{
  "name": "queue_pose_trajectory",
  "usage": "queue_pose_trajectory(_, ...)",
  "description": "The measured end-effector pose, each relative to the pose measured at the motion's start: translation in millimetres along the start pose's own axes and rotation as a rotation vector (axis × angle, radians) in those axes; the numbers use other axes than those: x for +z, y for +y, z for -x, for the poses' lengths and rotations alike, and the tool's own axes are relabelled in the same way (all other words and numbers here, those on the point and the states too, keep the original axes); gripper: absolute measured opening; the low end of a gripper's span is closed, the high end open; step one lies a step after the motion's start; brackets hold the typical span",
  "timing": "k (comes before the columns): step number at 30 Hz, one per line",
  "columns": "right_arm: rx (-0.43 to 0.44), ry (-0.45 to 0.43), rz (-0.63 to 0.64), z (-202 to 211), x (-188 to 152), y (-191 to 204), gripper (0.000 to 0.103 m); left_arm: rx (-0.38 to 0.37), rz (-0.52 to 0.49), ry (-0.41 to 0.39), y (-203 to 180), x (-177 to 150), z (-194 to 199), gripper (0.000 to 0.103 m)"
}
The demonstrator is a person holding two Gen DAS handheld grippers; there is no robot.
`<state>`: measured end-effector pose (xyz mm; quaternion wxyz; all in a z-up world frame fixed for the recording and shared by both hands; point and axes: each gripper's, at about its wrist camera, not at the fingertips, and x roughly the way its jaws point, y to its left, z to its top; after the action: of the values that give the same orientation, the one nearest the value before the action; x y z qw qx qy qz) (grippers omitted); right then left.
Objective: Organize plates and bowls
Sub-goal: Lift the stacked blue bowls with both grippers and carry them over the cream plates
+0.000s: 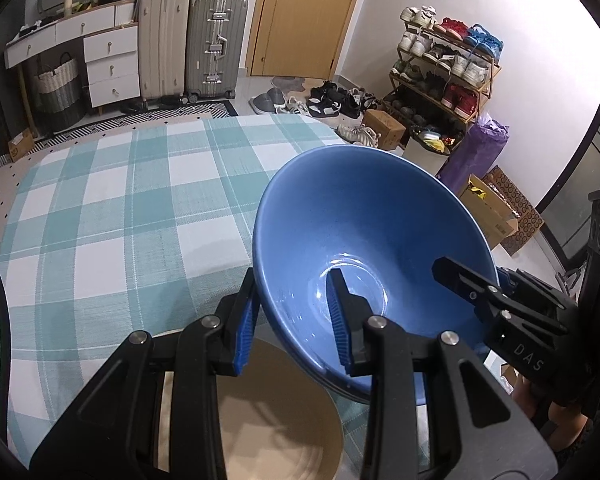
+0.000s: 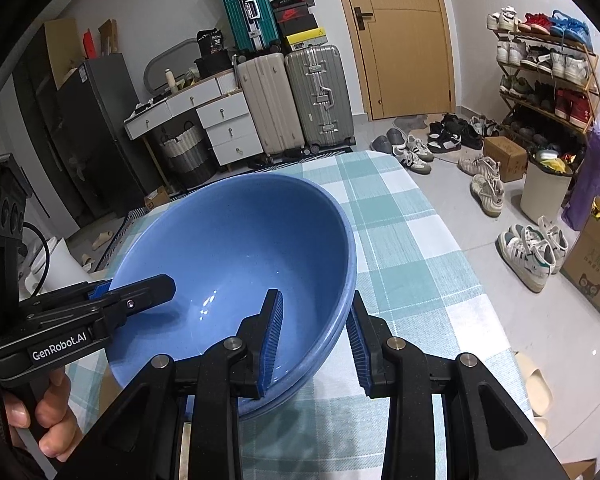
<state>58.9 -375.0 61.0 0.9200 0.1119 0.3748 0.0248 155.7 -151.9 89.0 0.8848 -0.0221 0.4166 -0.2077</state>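
**Left wrist view: both grippers straddle the blue bowl's rim**

Left wrist view shows your left gripper with one finger outside and one inside the blue bowl, at its near-left rim. The pads sit close to the wall, but you cannot tell whether they pinch it. The bowl hangs tilted over the checked tablecloth, above a tan plate near you.

Your right gripper straddles the near-right rim, its outer pad clearly off the wall, so it reads as open. A second blue rim shows just beneath, perhaps another bowl.

Both grippers are equally near; the plate lies below and toward you.
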Motion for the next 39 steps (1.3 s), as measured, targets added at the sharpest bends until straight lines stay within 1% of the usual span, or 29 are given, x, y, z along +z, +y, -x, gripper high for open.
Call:
queue_pose_trajectory(9, 0.009, -0.024, 0.021, 19.4, -2.2, 16.4, 0.033, 0.012, 0.001, -0.032, -1.0, -4.5, 29.9, 0.030)
queue_pose_trajectory(20, 0.033, -0.044, 0.051, 40.4, -11.6, 41.3, 0.033, 0.035, 0.017, -0.070, 1.6, -23.8, 75.8, 0.030)
queue_pose_trajectory(30, 0.064, -0.043, 0.083, 46.8, -21.3, 63.1, 0.033, 0.066, 0.041, -0.092, 12.4, -47.2, 111.9, 0.030)
queue_pose_trajectory(39, 0.094, -0.032, 0.111, 43.5, -28.4, 85.0, 0.033, 0.096, 0.076, -0.099, 32.6, -63.5, 126.5, 0.030)
